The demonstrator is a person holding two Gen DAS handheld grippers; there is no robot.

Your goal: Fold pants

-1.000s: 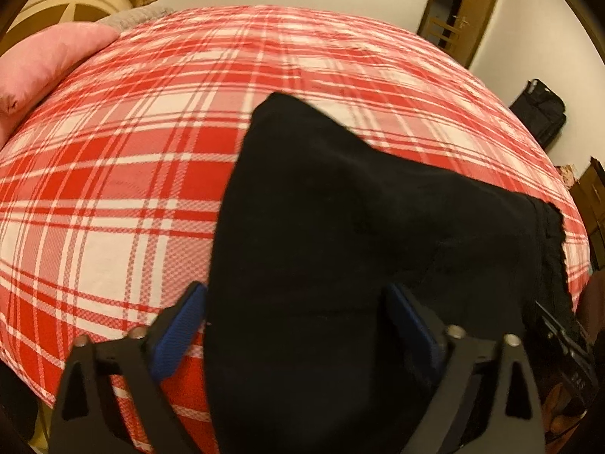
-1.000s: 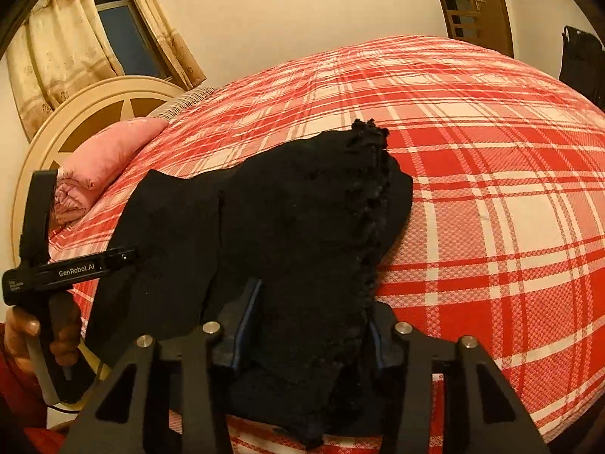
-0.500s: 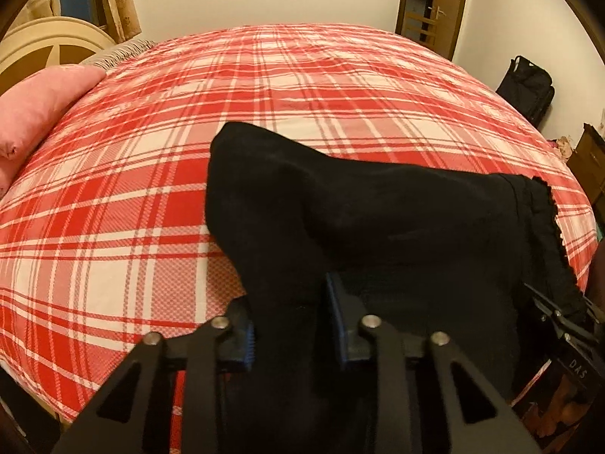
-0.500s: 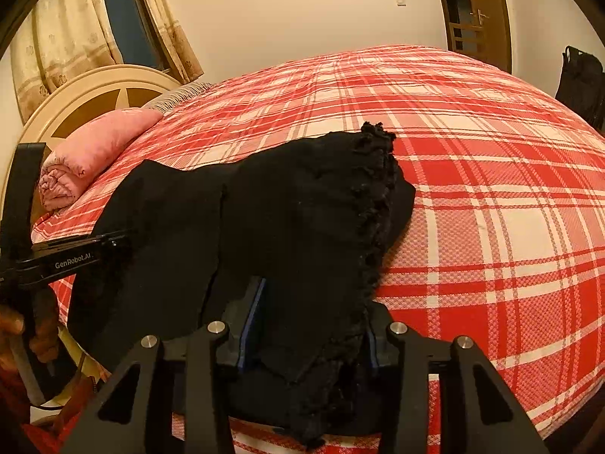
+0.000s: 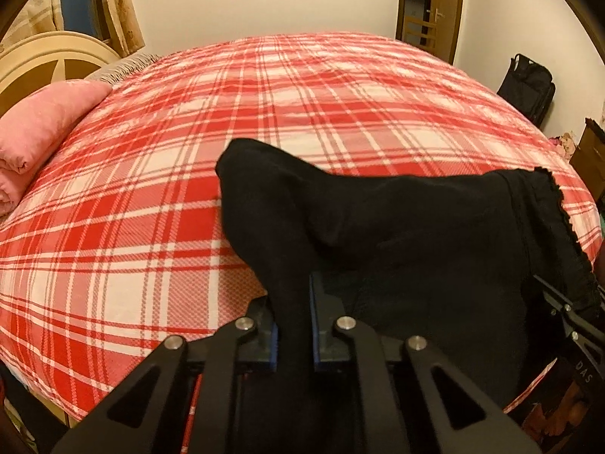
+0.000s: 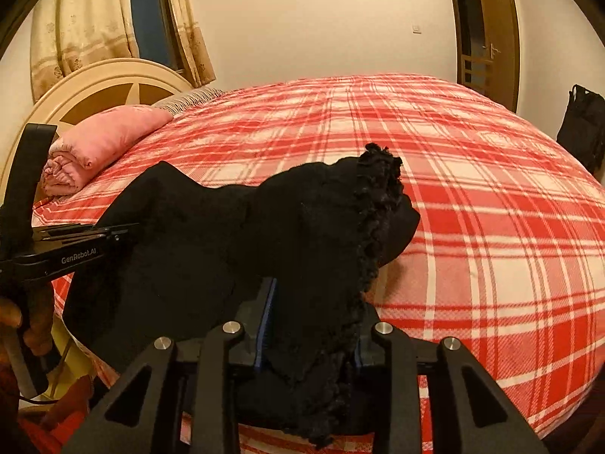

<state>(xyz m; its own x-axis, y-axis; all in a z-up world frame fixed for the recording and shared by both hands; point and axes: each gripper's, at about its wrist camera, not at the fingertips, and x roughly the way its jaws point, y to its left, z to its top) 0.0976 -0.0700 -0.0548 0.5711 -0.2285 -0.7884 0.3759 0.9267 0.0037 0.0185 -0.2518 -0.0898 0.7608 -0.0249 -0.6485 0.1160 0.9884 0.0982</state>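
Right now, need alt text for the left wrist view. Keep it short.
The left gripper is clamped on a raised fold of black fabric pants at the near edge of a red and white plaid bedspread. A rolled pink blanket lies at far left by a cream headboard, and a black bag stands against the far right wall.

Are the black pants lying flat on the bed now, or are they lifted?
Partly lifted. Both tongs, left and right, are shut on the black pants, which rise in peaks above the plaid bedspread.
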